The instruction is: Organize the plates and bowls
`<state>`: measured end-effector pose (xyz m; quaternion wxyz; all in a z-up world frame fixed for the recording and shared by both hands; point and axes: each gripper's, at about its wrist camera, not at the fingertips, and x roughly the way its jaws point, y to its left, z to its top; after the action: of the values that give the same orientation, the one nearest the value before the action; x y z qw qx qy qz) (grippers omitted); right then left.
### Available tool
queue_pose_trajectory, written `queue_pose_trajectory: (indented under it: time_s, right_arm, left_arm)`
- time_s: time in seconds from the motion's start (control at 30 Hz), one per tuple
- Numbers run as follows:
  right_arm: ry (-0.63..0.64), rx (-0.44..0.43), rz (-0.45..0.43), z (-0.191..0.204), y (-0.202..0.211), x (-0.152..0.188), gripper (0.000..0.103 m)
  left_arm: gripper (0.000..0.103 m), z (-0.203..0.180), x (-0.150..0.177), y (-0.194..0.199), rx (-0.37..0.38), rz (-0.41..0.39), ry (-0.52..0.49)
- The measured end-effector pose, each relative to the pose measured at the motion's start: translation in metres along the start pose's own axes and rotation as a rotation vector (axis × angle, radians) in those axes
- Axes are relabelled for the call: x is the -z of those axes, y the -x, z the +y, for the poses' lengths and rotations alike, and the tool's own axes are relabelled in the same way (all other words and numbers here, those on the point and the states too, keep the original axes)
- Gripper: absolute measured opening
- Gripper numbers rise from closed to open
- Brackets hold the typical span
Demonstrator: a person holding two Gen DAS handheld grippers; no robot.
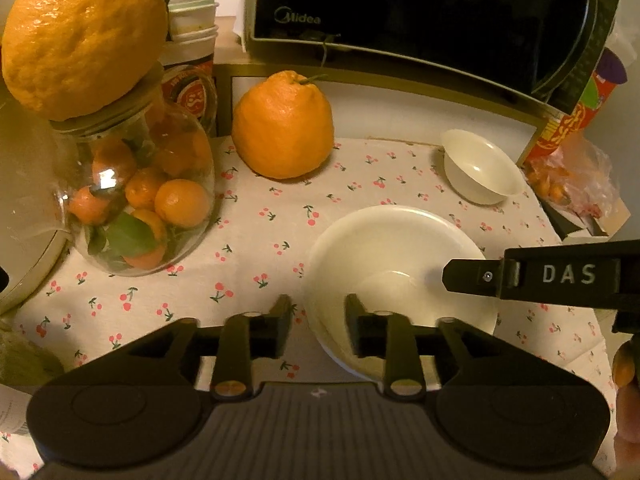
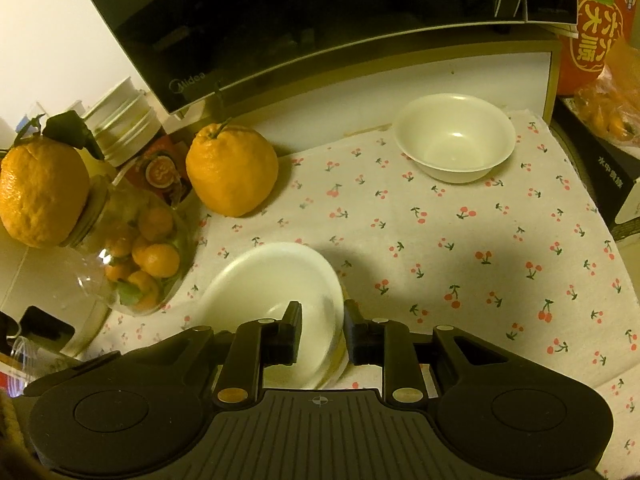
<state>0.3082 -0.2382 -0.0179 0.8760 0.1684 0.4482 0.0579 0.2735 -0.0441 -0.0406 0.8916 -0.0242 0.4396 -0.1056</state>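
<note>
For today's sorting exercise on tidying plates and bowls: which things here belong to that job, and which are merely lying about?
Belong to the job:
white plate, its rim between the jaws of both grippers
small white bowl

Lying about:
loose orange
glass jar of small oranges, a large orange on its lid
microwave
cherry-print cloth

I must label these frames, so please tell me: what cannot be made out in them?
- Near rim of the plate: left wrist view, hidden behind the left claw.
- What lies under the plate: right wrist view, blurred, behind the right claw.
- Microwave interior: both views, too dark.
</note>
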Motion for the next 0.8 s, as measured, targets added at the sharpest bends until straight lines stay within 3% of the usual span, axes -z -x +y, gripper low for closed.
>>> queue_pose_trajectory:
  time_s: [0.07,0.1,0.8]
  right_arm:
    - [-0.022,-0.01,-0.002,-0.003,0.001,-0.001,0.051]
    - [-0.031,-0.015,-0.006,-0.005,0.002,-0.002,0.054]
    - [-0.114,-0.003,-0.057,-0.038,0.016,-0.012,0.082]
  left_arm:
    - [0.049,0.002,-0.001,0.001,-0.006,-0.006,0.008]
    - [0.05,0.003,-0.001,0.002,-0.008,-0.009,0.011]
    - [0.093,-0.008,-0.005,0.015,0.017,-0.039,0.035]
